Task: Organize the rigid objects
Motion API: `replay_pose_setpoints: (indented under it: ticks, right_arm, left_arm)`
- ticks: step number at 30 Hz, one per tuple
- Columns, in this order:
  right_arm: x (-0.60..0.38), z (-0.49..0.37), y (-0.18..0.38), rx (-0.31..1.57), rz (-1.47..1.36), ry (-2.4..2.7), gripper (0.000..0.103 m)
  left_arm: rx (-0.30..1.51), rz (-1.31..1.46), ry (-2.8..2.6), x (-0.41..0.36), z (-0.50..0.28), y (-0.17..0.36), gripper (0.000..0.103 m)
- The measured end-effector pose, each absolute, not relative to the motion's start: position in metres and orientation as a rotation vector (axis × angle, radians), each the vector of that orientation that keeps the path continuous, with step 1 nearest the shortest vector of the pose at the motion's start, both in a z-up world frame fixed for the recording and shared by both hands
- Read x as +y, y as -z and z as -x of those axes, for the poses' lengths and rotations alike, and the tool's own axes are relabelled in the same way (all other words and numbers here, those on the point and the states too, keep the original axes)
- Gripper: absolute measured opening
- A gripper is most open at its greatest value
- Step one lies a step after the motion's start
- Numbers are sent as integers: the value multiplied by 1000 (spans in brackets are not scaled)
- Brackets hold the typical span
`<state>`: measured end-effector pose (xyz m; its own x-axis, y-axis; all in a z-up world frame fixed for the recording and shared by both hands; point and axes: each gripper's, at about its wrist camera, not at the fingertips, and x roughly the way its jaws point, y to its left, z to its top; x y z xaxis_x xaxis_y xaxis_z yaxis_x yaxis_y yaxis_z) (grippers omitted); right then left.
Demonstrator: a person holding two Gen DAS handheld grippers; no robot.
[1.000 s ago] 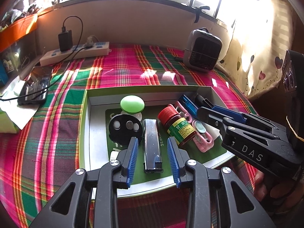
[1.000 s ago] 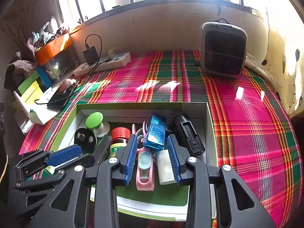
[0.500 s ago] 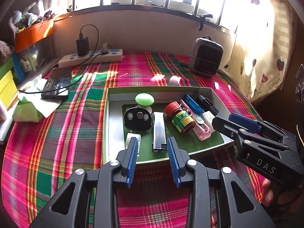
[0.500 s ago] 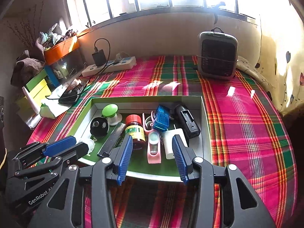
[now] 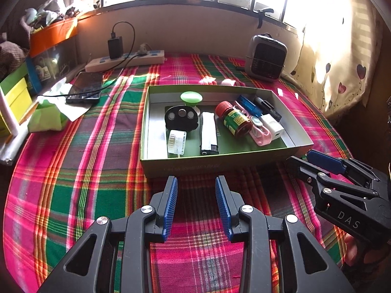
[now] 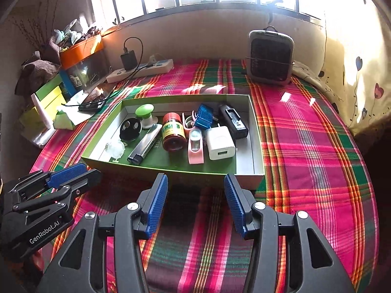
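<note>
A green box (image 5: 220,166) (image 6: 171,171) on the plaid cloth holds several small items: a red-capped bottle (image 5: 234,119) (image 6: 173,131), a silver lighter (image 5: 208,133) (image 6: 145,146), a white charger (image 6: 220,145), a pink clip (image 6: 195,146), a black round disc (image 5: 180,119), a green knob (image 5: 191,98) and a blue case (image 6: 204,118). My left gripper (image 5: 196,205) is open and empty, hovering in front of the box's near wall. My right gripper (image 6: 196,204) is open wider, empty, also in front of the box.
A small grey heater (image 6: 270,59) stands at the back right. A power strip with a charger (image 5: 127,59) lies at the back. A phone (image 5: 85,88), tissues and coloured boxes (image 5: 14,97) sit at the left. The cloth's right edge drops off.
Both grippers have pulled back from over the box to in front of it. The right gripper has opened wider. The items stay in the box.
</note>
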<state>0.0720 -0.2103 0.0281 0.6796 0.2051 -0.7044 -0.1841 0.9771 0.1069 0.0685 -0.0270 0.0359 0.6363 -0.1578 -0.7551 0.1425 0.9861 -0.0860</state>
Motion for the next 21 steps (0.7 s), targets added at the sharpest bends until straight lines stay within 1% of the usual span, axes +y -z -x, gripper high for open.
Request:
replay_pose_setpoints:
  ticks: [14,21]
  right_arm:
    - [-206,-54,0,869,10,-192,50]
    - [-207,-51,6,885,19,-172,50]
  left_arm:
    - [926,25,153,-28,-50,-10,31]
    - [904,29,145,-28,-46,-9,33]
